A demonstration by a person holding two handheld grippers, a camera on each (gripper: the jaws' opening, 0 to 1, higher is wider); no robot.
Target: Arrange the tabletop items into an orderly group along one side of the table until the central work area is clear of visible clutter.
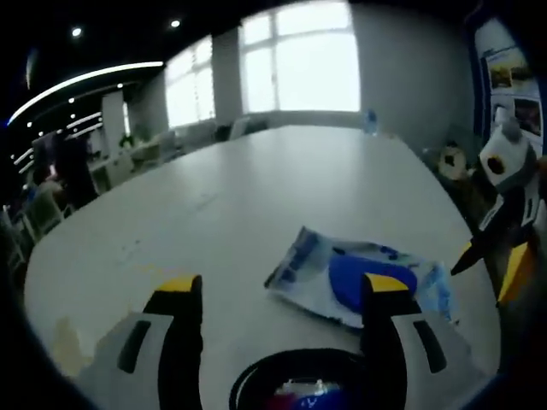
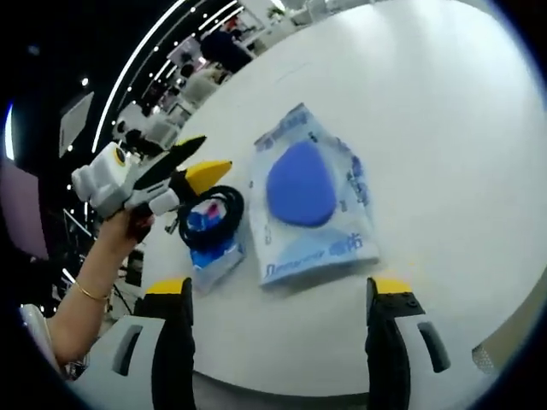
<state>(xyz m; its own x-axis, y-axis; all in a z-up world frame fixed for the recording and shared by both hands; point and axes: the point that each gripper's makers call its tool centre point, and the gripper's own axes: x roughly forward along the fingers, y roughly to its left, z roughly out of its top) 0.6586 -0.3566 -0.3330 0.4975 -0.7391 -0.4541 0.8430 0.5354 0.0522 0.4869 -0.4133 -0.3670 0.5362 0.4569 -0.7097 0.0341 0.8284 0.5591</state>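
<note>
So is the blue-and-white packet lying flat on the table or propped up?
Lying flat: the packet rests face-up on the white table, its blue round contents showing, beside a smaller packet with a black cable.

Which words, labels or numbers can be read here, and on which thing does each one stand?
None can be read for sure.
Big pouch: blue print along its lower edge, too blurred.
Small pouch under the black cable: print too small.
Wall posters: too blurred.

Right tongs spread open over white surface. Blue sponge packet just ahead between them. Cable packet ahead-left, left tongs above it, hand-held.
</note>
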